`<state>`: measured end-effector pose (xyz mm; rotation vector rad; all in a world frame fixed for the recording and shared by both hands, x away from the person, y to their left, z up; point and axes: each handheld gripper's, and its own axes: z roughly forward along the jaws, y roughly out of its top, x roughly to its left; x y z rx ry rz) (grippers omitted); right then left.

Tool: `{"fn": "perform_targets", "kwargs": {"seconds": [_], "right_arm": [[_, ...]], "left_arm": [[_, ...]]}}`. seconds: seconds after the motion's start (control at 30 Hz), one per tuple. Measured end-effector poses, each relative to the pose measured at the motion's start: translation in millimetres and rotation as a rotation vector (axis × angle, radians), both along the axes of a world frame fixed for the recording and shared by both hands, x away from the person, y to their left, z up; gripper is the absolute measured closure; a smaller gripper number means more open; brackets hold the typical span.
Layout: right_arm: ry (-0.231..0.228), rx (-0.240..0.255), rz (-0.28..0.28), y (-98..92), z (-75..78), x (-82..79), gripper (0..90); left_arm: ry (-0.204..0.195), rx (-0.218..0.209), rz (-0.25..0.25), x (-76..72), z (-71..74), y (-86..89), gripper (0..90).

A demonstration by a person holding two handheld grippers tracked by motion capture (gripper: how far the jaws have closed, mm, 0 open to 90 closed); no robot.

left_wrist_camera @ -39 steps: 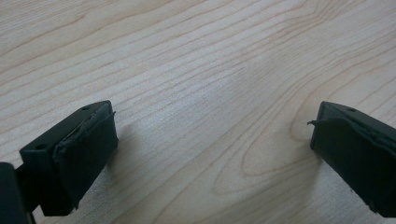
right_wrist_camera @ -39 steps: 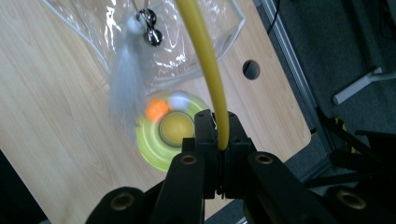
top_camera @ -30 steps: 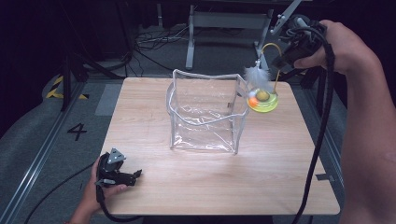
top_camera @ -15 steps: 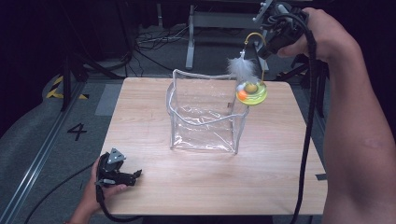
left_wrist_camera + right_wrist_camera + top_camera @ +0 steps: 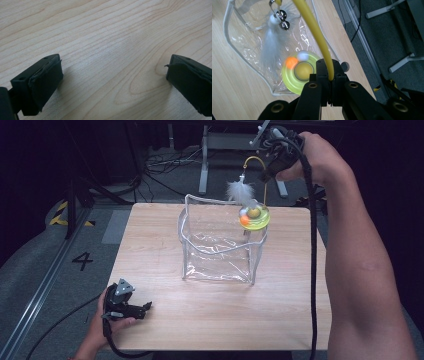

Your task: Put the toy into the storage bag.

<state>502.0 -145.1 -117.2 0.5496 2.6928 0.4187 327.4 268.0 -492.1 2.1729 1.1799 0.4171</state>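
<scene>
We see the right gripper (image 5: 274, 156) shifted left and slightly toward the table's far edge versus a second ago, carrying the cat toy (image 5: 254, 215) with it. Toy disc is now over the clear bag's (image 5: 218, 251) right rear corner instead of beside it; white feather (image 5: 239, 190) swings left, above the opening.

counter (image 5: 165, 245): light wood, pale grain — stands on a grey floor
floor (image 5: 35, 265): a dark numeral 4 (image 5: 82, 260) just left of the counter
hazard tape (image 5: 61, 214): yellow-black, far left
cables (image 5: 160, 162): black — loose beyond the far edge
metal stand legs (image 5: 204, 167): grey, behind the counter
</scene>
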Motion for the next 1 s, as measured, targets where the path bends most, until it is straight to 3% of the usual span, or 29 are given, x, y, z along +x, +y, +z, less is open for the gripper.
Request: {"fn": "perform_targets", "kwargs": {"seconds": [0.47,0.57,0.73,0.93,1.0], "right_arm": [[0.032,0.019,0.017,3.6,-42.5,11.4,87.8],[0.044,0.034,0.022,-0.1,-56.8,13.7,87.8],[0.079,0.021,0.015,-0.6,-80.9,15.5,87.8],[0.125,0.001,0.050,3.4,-115.1,12.4,87.8],[0.129,-0.006,0.054,3.8,-119.7,12.3,87.8]], "left_arm": [[0.000,0.000,-0.005,0.4,0.0,0.2,0.9],[-0.003,-0.002,-0.004,0.6,-0.3,0.1,0.8],[-0.004,-0.001,-0.005,0.6,-0.3,0.2,0.8],[-0.003,-0.003,-0.003,0.5,-0.5,0.0,0.8],[-0.003,-0.003,-0.003,0.5,-0.4,0.0,0.8]]}}
